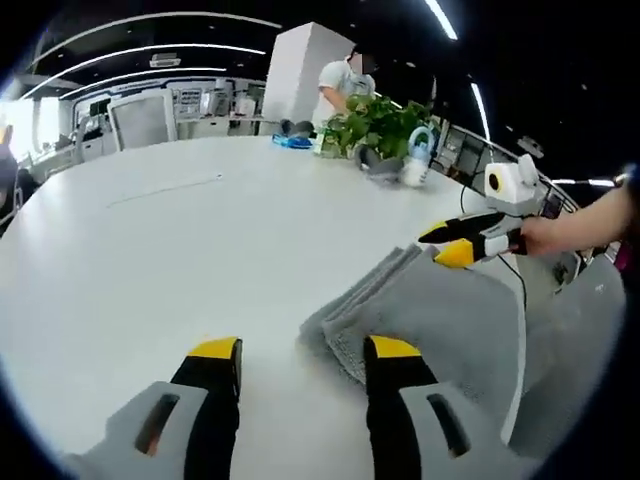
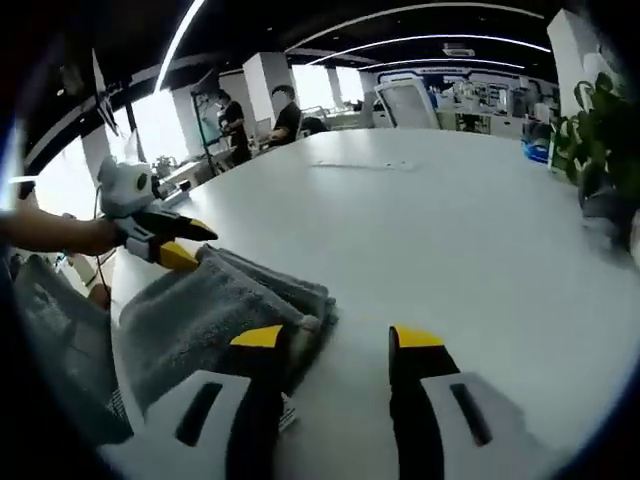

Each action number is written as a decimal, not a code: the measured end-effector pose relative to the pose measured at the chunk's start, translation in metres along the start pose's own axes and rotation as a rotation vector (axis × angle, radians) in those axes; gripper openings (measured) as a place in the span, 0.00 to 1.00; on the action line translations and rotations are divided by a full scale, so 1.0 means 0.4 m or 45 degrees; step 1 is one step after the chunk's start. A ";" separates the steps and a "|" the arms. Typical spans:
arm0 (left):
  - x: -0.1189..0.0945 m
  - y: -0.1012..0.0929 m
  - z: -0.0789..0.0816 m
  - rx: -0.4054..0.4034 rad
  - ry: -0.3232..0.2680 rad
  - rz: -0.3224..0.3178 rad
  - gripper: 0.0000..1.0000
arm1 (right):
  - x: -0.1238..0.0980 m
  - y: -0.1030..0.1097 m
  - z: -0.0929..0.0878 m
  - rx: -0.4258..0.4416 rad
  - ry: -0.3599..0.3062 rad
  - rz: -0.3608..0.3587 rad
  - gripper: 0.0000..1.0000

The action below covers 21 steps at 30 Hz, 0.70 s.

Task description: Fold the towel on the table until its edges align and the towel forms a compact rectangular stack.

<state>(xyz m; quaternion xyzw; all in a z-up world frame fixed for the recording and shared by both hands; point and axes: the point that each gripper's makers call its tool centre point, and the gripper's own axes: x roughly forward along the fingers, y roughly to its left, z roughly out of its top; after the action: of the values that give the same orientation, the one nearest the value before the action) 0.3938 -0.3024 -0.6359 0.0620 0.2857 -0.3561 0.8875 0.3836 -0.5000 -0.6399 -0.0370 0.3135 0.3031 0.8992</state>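
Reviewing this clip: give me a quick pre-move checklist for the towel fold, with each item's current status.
1. Towel in view on the table: ok.
2. Towel already folded into layers: ok.
3. Edges aligned all round: cannot tell; the near part hangs over the table edge.
4. Left hand-held gripper open, empty: ok.
5. Right hand-held gripper open, empty: ok.
6. Plant clear of the towel: ok.

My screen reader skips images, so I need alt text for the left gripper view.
A folded grey towel lies on a white table, between the open left gripper and the right gripper at its far edge. A potted plant stands behind.
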 end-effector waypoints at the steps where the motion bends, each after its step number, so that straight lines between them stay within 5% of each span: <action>1: 0.000 -0.004 0.001 0.020 0.002 0.000 0.49 | 0.002 0.000 0.007 -0.021 -0.018 -0.004 0.41; 8: -0.033 -0.026 0.037 0.126 -0.007 -0.001 0.46 | -0.028 0.021 0.047 -0.006 -0.066 0.039 0.41; 14: -0.100 -0.158 0.043 0.260 0.017 -0.157 0.43 | -0.108 0.125 0.078 -0.176 -0.102 0.156 0.40; 17: -0.126 -0.249 0.021 0.343 0.073 -0.274 0.32 | -0.135 0.205 0.050 -0.231 -0.047 0.275 0.38; 21: -0.123 -0.290 0.003 0.336 0.118 -0.321 0.22 | -0.150 0.261 -0.013 -0.334 0.064 0.351 0.25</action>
<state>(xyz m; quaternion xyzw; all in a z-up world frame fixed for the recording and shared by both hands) 0.2883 -0.3590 -0.5970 0.1580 0.2827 -0.4957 0.8059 0.2843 -0.4475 -0.5959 -0.1181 0.2956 0.4607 0.8285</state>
